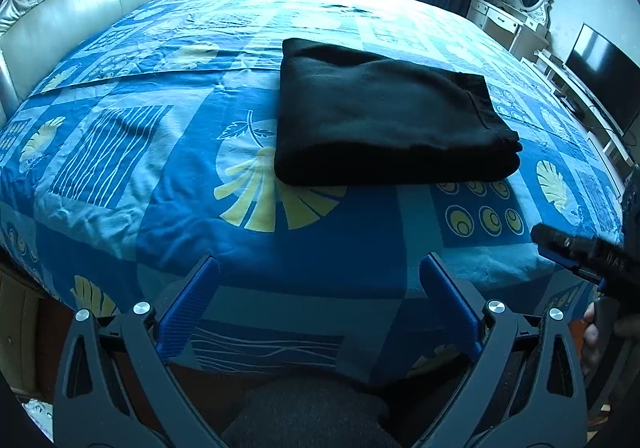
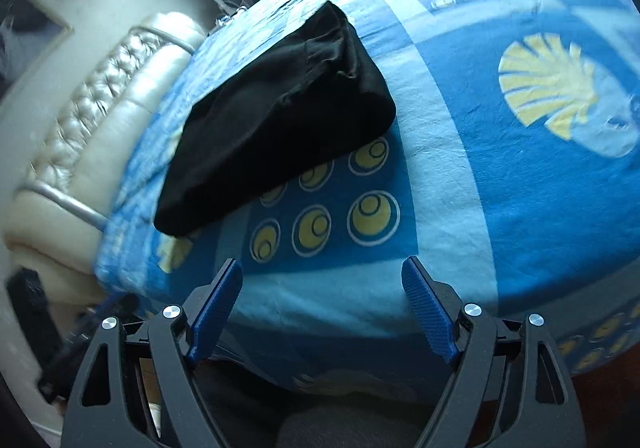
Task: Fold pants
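the folded black fabric pants [image 1: 384,116] are lying flat as a compact rectangle on the blue patterned bed sheet [image 1: 160,176]. the left claw [image 1: 316,300] is hanging released, blue pads apart, near the bed edge. the right claw [image 2: 322,304] is likewise standing released, holding nothing, well apart from the pants.

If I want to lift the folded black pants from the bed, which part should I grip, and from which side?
Probably the thick rounded fold edge of the pants nearest the grippers, approached from the near bed side. It sits raised above the bedsheet, so a finger could slide under all layers. Both grippers are open and empty.
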Demonstrator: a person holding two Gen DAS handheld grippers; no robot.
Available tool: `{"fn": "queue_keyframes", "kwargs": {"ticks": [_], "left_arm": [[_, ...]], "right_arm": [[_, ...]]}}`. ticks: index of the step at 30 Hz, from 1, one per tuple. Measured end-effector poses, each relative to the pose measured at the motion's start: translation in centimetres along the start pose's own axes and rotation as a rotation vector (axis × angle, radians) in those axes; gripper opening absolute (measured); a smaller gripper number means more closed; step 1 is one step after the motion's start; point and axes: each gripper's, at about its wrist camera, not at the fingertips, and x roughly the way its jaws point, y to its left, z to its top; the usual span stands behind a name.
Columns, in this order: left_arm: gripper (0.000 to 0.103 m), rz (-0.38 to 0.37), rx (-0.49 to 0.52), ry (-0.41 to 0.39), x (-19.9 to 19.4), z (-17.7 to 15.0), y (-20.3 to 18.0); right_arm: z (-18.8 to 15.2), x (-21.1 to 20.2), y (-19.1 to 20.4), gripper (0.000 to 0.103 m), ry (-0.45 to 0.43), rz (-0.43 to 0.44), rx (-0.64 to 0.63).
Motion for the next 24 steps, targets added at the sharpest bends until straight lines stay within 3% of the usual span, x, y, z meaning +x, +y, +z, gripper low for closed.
{"fn": "queue_keyframes", "kwargs": {"ticks": [10, 24], "left_arm": [[0.100, 0.052, 0.019, -0.038, -0.2, 0.0, -0.7], [0.100, 0.119, 0.014, -0.064, -0.1, 0.0, -0.9]], "right_arm": [[-0.3, -1.5, 2.0, 0.081, -0.122, -0.151, -0.165], [-0.4, -0.7, 2.0, 0.081, -0.102, -0.213, -0.179]]}}
